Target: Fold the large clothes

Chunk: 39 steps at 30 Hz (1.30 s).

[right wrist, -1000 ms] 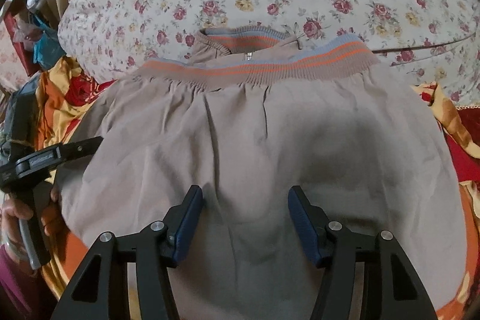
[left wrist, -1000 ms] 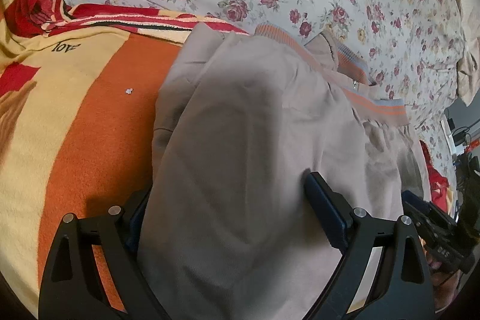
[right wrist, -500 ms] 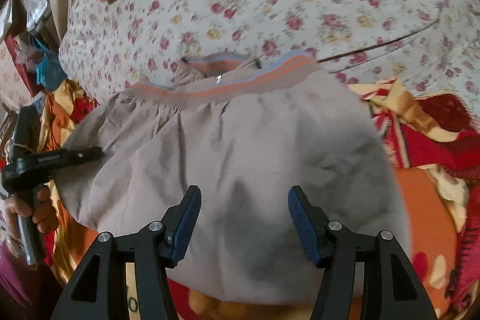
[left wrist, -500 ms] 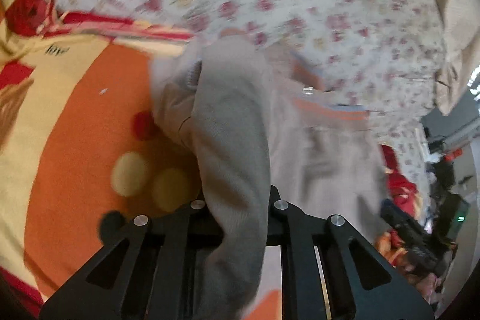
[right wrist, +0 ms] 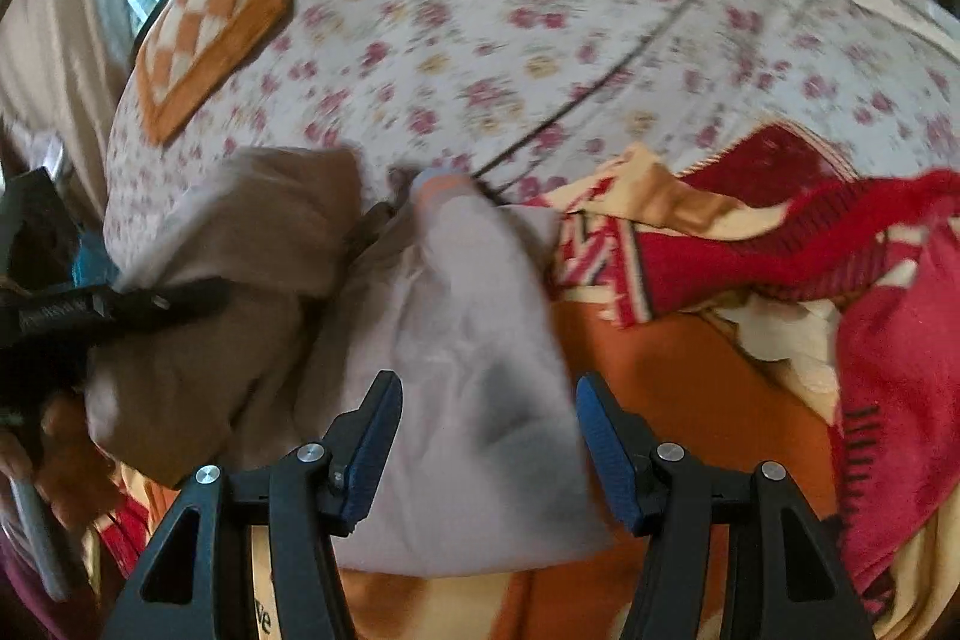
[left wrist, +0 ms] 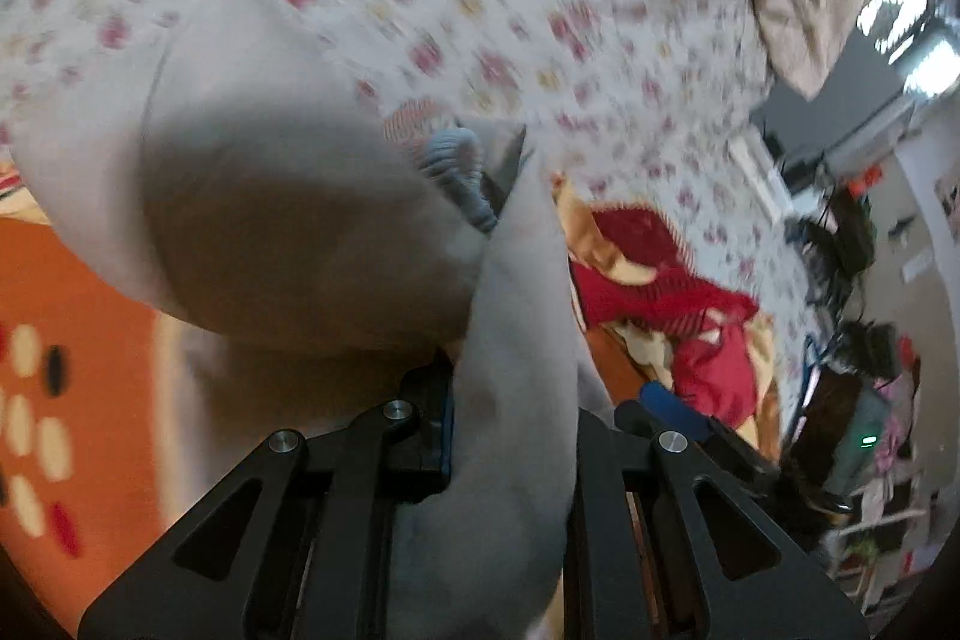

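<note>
A beige garment (left wrist: pixel 282 226) with a grey and orange ribbed band (left wrist: pixel 456 172) lies bunched on the bed. My left gripper (left wrist: pixel 510 436) is shut on a fold of this garment and holds it lifted, the cloth running up between the jaws. In the right wrist view the garment (right wrist: pixel 474 328) is doubled over, with the left gripper (right wrist: pixel 120 307) clamped on its left part. My right gripper (right wrist: pixel 486 430) is open with the cloth lying between its blue pads (right wrist: pixel 375 436), not pinched.
A floral bedsheet (right wrist: pixel 540 10) covers the far side. An orange, red and yellow blanket (right wrist: pixel 780 280) lies under and right of the garment. An orange checked cushion (right wrist: pixel 210 34) sits far left. Room clutter (left wrist: pixel 858 400) stands beyond the bed's right edge.
My left gripper closed on the garment's edge, lifted it and swung it to the right, folding the cloth over. The right gripper stayed open as the garment bunched narrower.
</note>
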Available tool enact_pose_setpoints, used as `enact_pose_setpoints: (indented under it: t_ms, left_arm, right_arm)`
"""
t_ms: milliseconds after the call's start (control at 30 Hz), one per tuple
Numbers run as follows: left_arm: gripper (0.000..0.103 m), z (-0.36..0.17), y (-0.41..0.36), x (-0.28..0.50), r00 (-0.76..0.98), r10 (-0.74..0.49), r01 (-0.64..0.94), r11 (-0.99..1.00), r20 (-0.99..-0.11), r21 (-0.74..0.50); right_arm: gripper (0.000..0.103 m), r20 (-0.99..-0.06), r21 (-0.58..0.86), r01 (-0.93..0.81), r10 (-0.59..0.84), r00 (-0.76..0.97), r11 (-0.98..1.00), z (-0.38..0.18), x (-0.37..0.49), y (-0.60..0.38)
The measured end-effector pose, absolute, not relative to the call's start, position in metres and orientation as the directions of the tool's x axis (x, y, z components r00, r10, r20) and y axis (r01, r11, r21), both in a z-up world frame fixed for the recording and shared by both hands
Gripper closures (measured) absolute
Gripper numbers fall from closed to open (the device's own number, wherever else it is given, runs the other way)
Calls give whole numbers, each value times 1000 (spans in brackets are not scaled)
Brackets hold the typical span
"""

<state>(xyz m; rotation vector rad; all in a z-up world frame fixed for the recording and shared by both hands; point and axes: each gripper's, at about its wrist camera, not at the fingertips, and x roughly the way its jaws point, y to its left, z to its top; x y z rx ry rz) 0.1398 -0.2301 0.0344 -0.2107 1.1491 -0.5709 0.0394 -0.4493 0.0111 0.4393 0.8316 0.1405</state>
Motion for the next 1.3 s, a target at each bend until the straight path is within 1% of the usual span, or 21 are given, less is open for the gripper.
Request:
enact_pose_setpoints:
  t_ms: [167, 200, 267, 300, 333, 367, 400, 500, 600, 700, 767, 833, 900, 967, 1033, 1067, 1133, 1167, 1200, 1267, 1300]
  left_arm:
    - [90, -4, -274, 139, 237, -514, 343, 838, -824, -424]
    - [85, -6, -276, 138, 229, -519, 349, 834, -823, -428]
    - [69, -1, -273, 135, 198, -556, 367, 806, -807, -465]
    - [49, 4, -270, 133, 171, -584, 374, 784, -794, -496]
    - [38, 11, -264, 130, 146, -614, 375, 760, -776, -531]
    - [37, 25, -254, 124, 132, -654, 378, 728, -745, -572]
    - [37, 36, -245, 119, 136, -667, 392, 715, -733, -579]
    - [37, 68, -214, 101, 199, -650, 433, 730, -734, -529]
    - [37, 76, -177, 86, 277, -602, 424, 776, -749, -467]
    - [37, 62, -150, 74, 349, -490, 408, 847, -799, -341]
    - [37, 42, -141, 68, 359, -408, 389, 883, -839, -262]
    - [37, 22, -131, 64, 358, -364, 365, 902, -860, -229]
    - [37, 3, -130, 63, 353, -329, 337, 918, -876, -209]
    - [37, -14, -131, 63, 343, -327, 317, 923, -880, -219]
    - [37, -25, -136, 62, 329, -344, 302, 921, -879, -247]
    - [37, -28, -138, 61, 317, -358, 300, 916, -878, -265]
    - [37, -27, -142, 60, 308, -368, 308, 911, -877, -274]
    - [37, -24, -142, 58, 306, -371, 321, 907, -877, -272]
    - [37, -21, -142, 56, 309, -381, 338, 900, -871, -273]
    - [37, -15, -143, 51, 323, -400, 365, 889, -858, -277]
    - [37, -15, -145, 50, 326, -406, 371, 885, -853, -280]
  right_arm:
    - [45, -684, 469, 108, 282, 672, 877, 2, 41, -474]
    - [45, -683, 470, 111, 282, 673, 875, 2, 41, -477]
    - [45, -683, 471, 121, 274, 678, 874, 2, 41, -480]
    - [45, -680, 476, 123, 275, 679, 871, 2, 40, -481]
    - [45, -678, 482, 124, 280, 680, 867, 2, 40, -482]
    - [43, -676, 489, 125, 285, 679, 864, 2, 39, -482]
    - [40, -676, 494, 125, 290, 678, 861, 2, 39, -481]
    - [37, -659, 536, 115, 329, 676, 836, 4, 35, -478]
    - [31, -625, 598, 85, 398, 672, 797, 9, 32, -469]
    - [24, -597, 622, 36, 445, 668, 782, 17, 31, -453]
    - [22, -597, 622, 2, 473, 648, 783, 21, 32, -438]
    - [19, -593, 632, -33, 511, 622, 774, 23, 32, -421]
    - [9, -586, 643, -54, 536, 608, 764, 25, 31, -409]
    - [6, -587, 650, -54, 546, 598, 758, 23, 34, -396]
    - [6, -606, 649, -42, 549, 576, 759, 16, 43, -383]
    - [8, -619, 645, -42, 553, 558, 763, 11, 49, -377]
    - [57, -667, 602, -17, 514, 539, 799, -1, 61, -371]
    - [87, -701, 564, -6, 482, 526, 826, -5, 65, -371]
    - [88, -715, 537, -2, 457, 529, 843, -5, 65, -374]
    - [94, -675, 533, -34, 450, 585, 845, 5, 54, -393]
    - [94, -673, 508, -41, 426, 605, 860, 9, 48, -401]
